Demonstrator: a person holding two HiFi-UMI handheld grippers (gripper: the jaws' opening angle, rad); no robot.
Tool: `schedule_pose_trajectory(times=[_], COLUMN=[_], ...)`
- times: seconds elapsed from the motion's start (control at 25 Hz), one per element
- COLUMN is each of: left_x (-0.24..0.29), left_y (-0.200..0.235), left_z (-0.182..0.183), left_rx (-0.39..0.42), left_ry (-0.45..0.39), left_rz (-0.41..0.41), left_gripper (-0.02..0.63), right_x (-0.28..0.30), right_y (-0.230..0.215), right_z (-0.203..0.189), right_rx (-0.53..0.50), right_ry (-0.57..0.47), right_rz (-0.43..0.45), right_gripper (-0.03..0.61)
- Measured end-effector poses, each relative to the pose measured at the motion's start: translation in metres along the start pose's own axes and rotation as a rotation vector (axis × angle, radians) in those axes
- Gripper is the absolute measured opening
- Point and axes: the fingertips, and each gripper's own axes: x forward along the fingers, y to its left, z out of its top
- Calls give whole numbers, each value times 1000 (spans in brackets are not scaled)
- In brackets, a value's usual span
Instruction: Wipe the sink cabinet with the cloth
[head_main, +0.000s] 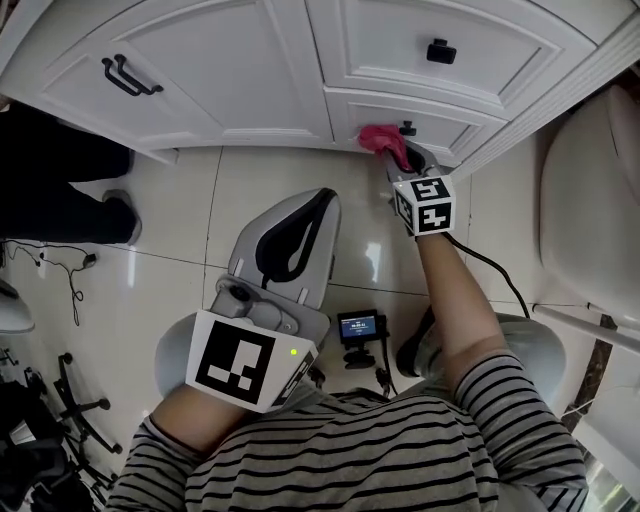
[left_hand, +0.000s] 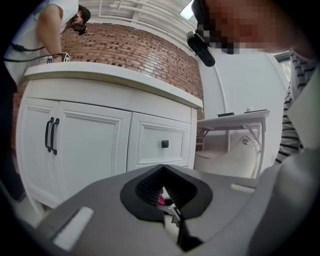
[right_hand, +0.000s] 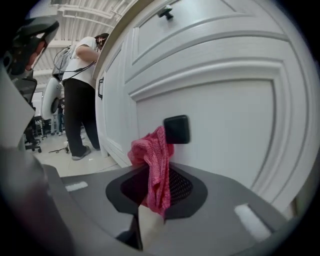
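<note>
The white sink cabinet (head_main: 250, 60) fills the top of the head view. My right gripper (head_main: 400, 158) is shut on a pink cloth (head_main: 382, 140) and holds it against the lower drawer front, just left of the drawer's black knob (head_main: 408, 128). In the right gripper view the cloth (right_hand: 152, 160) hangs bunched between the jaws and touches the white panel beside the knob (right_hand: 176, 129). My left gripper (head_main: 300, 235) is held low over the tiled floor, away from the cabinet. Its jaws stand together with nothing in them; in the left gripper view the gripper (left_hand: 162, 192) points at the cabinet (left_hand: 100, 140).
A black double handle (head_main: 128, 78) sits on the cabinet door and a second knob (head_main: 441, 50) on the upper drawer. Another person's dark legs (head_main: 60, 180) stand at the left. Cables and a small device (head_main: 360, 328) lie on the floor. A white fixture (head_main: 590, 200) is at the right.
</note>
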Motion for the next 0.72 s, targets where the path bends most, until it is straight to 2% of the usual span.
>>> schedule_pose_trajectory(times=[0.16,0.48,0.6,0.72], left_x=[4,2,0,-4], left_y=[-6,-19,-23,-30], left_z=[3,10,13,16], left_rx=[-15,17,41,82], left_ry=[-6,-14,-25,-37], left_rz=[-13,-17,-13,-6], left_gripper=[2,2,2,2], right_x=[-37,-120,-155,-191], right_y=[-52,-147,-172,-174], right_z=[-15,-37,-23,30], right_rx=[52,180,227,200], right_ry=[15,62,43,-21], right_rz=[-109,-355,-446,-445], right_gripper=[64,71,69,69])
